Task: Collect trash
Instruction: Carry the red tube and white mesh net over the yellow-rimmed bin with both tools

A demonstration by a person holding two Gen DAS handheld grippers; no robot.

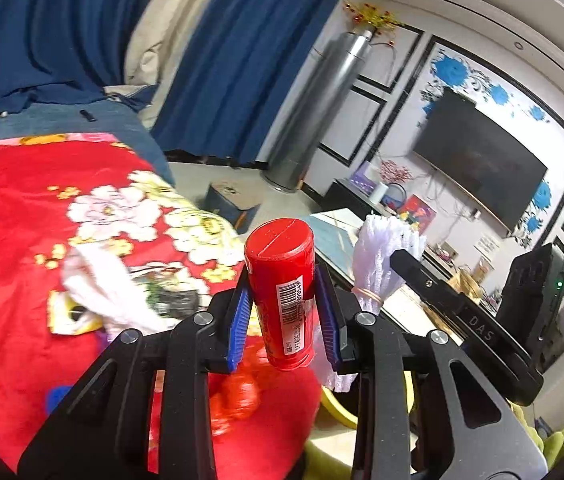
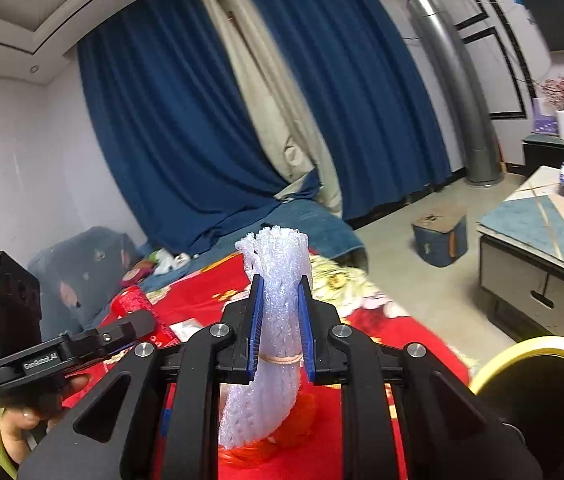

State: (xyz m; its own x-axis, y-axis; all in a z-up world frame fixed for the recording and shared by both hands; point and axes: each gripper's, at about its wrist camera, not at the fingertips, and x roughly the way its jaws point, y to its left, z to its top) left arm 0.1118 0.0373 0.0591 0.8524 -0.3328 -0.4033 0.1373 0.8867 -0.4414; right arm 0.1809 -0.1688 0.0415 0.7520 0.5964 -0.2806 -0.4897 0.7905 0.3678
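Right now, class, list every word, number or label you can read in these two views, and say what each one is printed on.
"DAS": on the black camera mount of the other tool.
"GenRobot.AI": on the black camera mount in the right view.
Barcode and digits: on the red tube in the left tool; too small to read.
Small white label left of "GenRobot.AI": too blurred.
White foam net: no text.
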